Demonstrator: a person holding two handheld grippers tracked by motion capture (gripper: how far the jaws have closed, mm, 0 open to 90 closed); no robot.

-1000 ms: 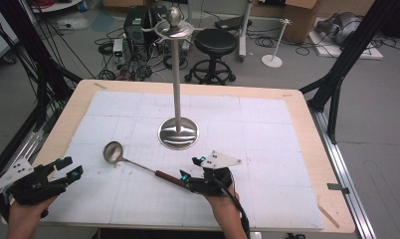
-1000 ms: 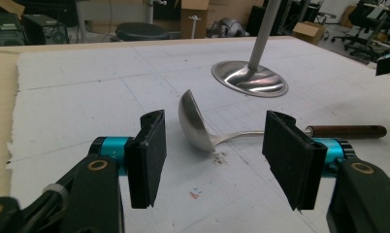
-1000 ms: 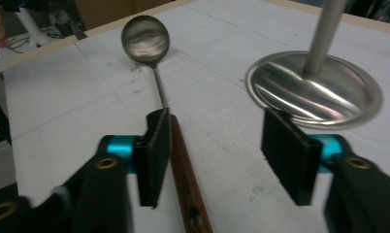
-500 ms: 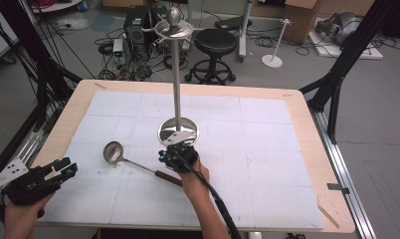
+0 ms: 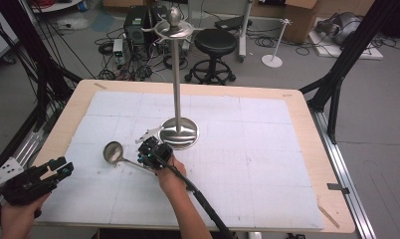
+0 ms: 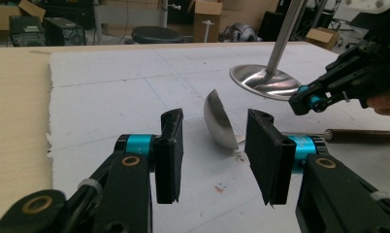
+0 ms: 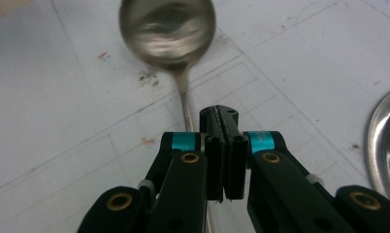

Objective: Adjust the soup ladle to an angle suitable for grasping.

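Ladle: lies on worktop, left of centre frame.
Right gripper: jaws together, above ladle handle, nothing clamped.
Left gripper: jaws apart, empty.

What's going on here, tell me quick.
A person works at a table with a gripper in each hand. The right gripper is shut, poised over the stem of a ladle that lies on the white mat; whether it pinches the stem can't be told. The left gripper is held open near the table's front left corner, pointing at the ladle's bowl but apart from it. A tall metal stand with hooks at its top waits just beyond the ladle.
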